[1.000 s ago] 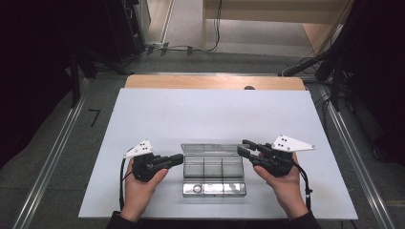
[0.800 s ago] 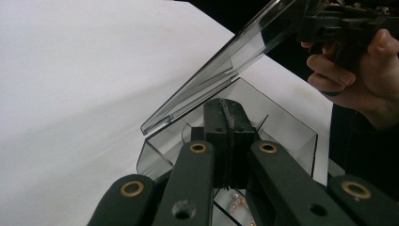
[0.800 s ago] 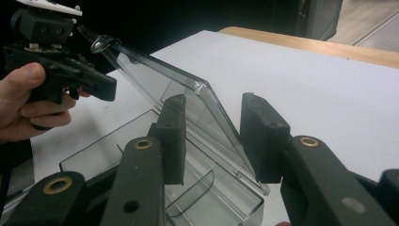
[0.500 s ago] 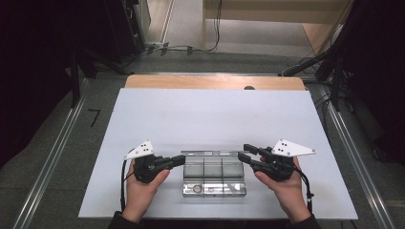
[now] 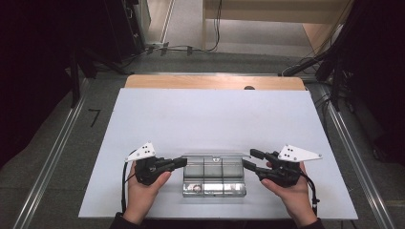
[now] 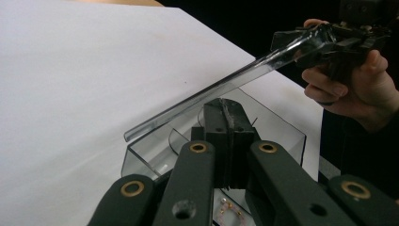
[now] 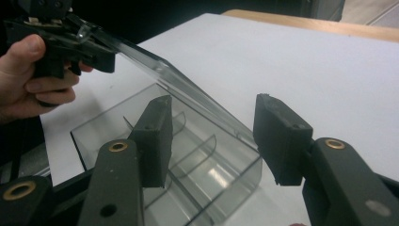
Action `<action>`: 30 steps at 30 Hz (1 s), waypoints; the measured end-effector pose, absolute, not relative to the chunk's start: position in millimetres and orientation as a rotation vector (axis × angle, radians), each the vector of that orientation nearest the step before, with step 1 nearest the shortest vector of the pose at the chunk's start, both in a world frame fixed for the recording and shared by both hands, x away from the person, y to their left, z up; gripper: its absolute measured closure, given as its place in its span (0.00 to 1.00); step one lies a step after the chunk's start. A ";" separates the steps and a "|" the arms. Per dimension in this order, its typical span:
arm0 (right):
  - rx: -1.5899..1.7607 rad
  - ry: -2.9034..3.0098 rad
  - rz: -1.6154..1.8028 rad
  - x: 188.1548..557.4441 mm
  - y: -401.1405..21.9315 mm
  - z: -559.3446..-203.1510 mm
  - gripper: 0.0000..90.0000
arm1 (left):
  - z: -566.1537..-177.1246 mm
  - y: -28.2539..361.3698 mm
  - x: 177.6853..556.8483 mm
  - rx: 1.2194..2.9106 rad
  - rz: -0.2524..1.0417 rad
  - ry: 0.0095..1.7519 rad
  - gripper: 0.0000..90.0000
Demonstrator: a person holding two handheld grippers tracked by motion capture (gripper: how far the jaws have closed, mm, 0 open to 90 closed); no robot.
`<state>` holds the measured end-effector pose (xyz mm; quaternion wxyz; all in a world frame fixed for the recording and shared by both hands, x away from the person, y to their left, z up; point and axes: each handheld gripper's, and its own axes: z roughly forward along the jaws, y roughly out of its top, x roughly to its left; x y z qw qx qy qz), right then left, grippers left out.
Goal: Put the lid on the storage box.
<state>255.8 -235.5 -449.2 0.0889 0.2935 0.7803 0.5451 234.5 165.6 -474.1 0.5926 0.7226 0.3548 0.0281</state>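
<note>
A clear plastic compartment box (image 5: 215, 181) lies on the white table near its front edge. Its hinged lid (image 5: 215, 155) stands part raised, slanting over the compartments (image 7: 188, 155). My left gripper (image 5: 183, 161) is shut, its tips (image 6: 228, 108) at the box's left end just under the lid (image 6: 211, 89). Whether they pinch the plastic I cannot tell. My right gripper (image 5: 249, 159) is open at the box's right end and its jaws have just been opening. The lid's edge (image 7: 207, 108) runs between its pads (image 7: 282, 132) without touching them.
The white board (image 5: 210, 114) spreads wide behind the box, with a wooden strip (image 5: 215, 82) at its far edge. Metal rails (image 5: 52, 157) run along both sides on the floor. Cables (image 5: 191, 47) and dark stands lie beyond the table.
The right gripper's jaws have spread apart and it has drawn a little nearer the person. The lid, seen as a broad strip behind the box before, now shows as a thin one. The left gripper has stayed put.
</note>
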 end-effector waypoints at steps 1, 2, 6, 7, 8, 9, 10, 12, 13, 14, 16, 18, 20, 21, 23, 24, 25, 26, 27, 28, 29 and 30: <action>0.878 2.324 1.618 255.4 -236.9 -450.5 0.52 | -474.5 165.6 233.6 1.680 0.065 0.826 0.99; 0.881 2.325 1.616 255.1 -238.8 -452.5 0.53 | -474.6 166.0 232.8 1.677 0.066 0.826 0.99; 0.921 2.350 1.598 251.3 -243.1 -462.8 0.58 | -474.1 166.6 229.1 1.676 0.074 0.810 0.99; 0.925 2.356 1.581 250.2 -243.1 -465.4 0.60 | -474.0 166.5 228.2 1.675 0.072 0.810 0.99; 0.939 2.347 1.569 248.7 -243.0 -467.5 0.61 | -474.2 166.4 227.8 1.673 0.072 0.808 0.99; 0.947 2.340 1.561 248.1 -243.5 -469.1 0.63 | -474.4 166.4 227.2 1.672 0.073 0.808 0.99; 0.964 2.334 1.560 247.6 -244.0 -470.9 0.66 | -474.7 166.3 226.7 1.671 0.071 0.807 0.99; 0.972 2.339 1.561 246.6 -244.6 -473.1 0.71 | -475.1 166.0 224.9 1.670 0.075 0.802 0.99; 0.964 2.343 1.566 246.4 -244.4 -473.5 0.72 | -475.2 165.8 224.2 1.667 0.074 0.801 0.99; 0.967 2.346 1.572 245.7 -244.2 -473.5 0.74 | -475.5 165.4 223.2 1.669 0.075 0.799 0.99; 0.950 2.357 1.580 244.2 -242.8 -473.4 0.79 | -476.1 165.0 221.8 1.670 0.079 0.798 0.99; 0.934 2.364 1.578 243.0 -241.0 -473.5 0.83 | -477.2 164.5 220.6 1.671 0.077 0.796 0.99; 0.920 2.367 1.577 241.4 -238.9 -473.7 0.87 | -478.1 163.9 219.1 1.675 0.076 0.795 0.99; 0.918 2.369 1.577 240.6 -238.6 -473.5 0.89 | -478.5 163.5 218.2 1.675 0.075 0.794 0.99; 0.901 2.365 1.592 239.8 -238.2 -473.6 0.93 | -478.7 163.8 216.4 1.673 0.075 0.794 0.99; 0.897 2.363 1.597 239.5 -238.3 -473.4 0.94 | -478.8 164.0 215.8 1.674 0.076 0.793 0.99; 0.894 2.362 1.600 239.3 -238.5 -473.3 0.95 | -479.0 164.4 214.9 1.673 0.076 0.794 0.99; 0.889 2.365 1.604 239.2 -239.0 -473.1 0.95 | -479.1 164.7 214.3 1.672 0.074 0.795 0.99; 0.888 2.364 1.608 239.2 -239.3 -473.1 0.96 | -479.4 165.0 213.3 1.668 0.070 0.796 0.99; 0.887 2.366 1.610 239.0 -239.6 -473.0 0.96 | -479.5 165.3 212.8 1.669 0.070 0.796 0.99; 0.889 2.369 1.610 238.8 -239.7 -473.0 0.97 | -479.5 165.6 212.0 1.671 0.070 0.797 0.99; 0.884 2.370 1.613 238.9 -239.4 -473.2 0.97 | -479.9 165.6 211.1 1.669 0.069 0.797 0.99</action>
